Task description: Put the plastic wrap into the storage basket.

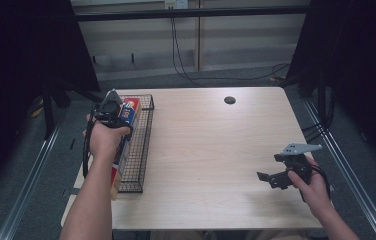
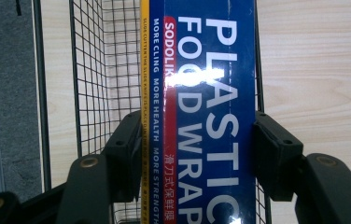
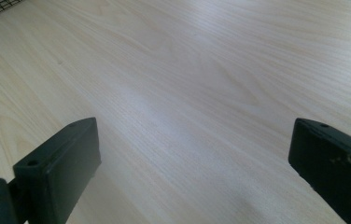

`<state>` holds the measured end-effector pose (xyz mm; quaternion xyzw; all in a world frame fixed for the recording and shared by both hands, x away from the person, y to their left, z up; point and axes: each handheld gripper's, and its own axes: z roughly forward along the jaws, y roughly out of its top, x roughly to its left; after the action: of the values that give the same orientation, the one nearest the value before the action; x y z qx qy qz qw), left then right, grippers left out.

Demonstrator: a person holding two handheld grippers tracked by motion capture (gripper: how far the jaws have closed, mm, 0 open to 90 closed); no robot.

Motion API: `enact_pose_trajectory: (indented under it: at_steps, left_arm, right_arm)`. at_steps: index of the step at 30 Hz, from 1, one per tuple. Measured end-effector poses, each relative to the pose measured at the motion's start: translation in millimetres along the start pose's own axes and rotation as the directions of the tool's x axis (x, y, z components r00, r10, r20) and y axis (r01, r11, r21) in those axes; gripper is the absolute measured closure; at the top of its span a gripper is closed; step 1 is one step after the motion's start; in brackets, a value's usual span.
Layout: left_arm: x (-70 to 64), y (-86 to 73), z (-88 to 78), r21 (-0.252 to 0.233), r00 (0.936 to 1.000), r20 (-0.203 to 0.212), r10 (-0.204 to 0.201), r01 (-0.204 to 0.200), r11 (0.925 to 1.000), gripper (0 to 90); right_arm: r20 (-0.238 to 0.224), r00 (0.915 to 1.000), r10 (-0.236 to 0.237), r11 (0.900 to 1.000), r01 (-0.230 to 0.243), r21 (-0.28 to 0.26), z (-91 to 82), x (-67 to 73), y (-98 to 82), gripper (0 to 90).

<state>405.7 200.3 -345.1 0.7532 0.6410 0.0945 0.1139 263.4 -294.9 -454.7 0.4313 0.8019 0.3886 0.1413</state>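
Black tongs [image 1: 271, 178] w/ grey triangular top plate, black cable, bare forearms

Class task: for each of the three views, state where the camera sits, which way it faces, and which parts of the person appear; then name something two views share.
High view: above the person's side, facing forward and down on the table; forearms, left gripper, right gripper.
Left gripper view: on the left gripper, looking down along its jaws, which flank the plastic wrap box over the wire basket.
Right gripper view: on the right gripper, facing bare tabletop, jaws apart.
Shared: high and left gripper views both show box and basket.
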Motion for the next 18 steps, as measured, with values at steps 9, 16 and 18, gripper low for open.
enact_pose_trajectory:
  at_steps: [9, 16, 18]
  left_arm:
    - [3.9, -1.3, 3.9, 0.001, 0.9997, 0.002, -0.023, 0.023, 0.9997, 42.7]
    - [6.8, -2.8, 8.1, 0.010, 0.9994, 0.005, -0.035, 0.035, 0.9993, 42.6]
    - [7.4, -3.4, 10.3, 0.007, 0.9990, 0.010, -0.043, 0.042, 0.9991, 42.6]
  right_arm:
    - [-0.001, 1.0000, -0.005, 1.000, 0.005, 0.001, 0.4, 0.1, -0.1, 2.0]
    - [0.004, 1.0000, -0.002, 1.000, 0.002, 0.001, 0.4, 0.2, -0.2, 2.0]
    - [0.001, 1.0000, -0.001, 1.000, 0.001, 0.000, 0.4, 0.2, -0.1, 2.0]
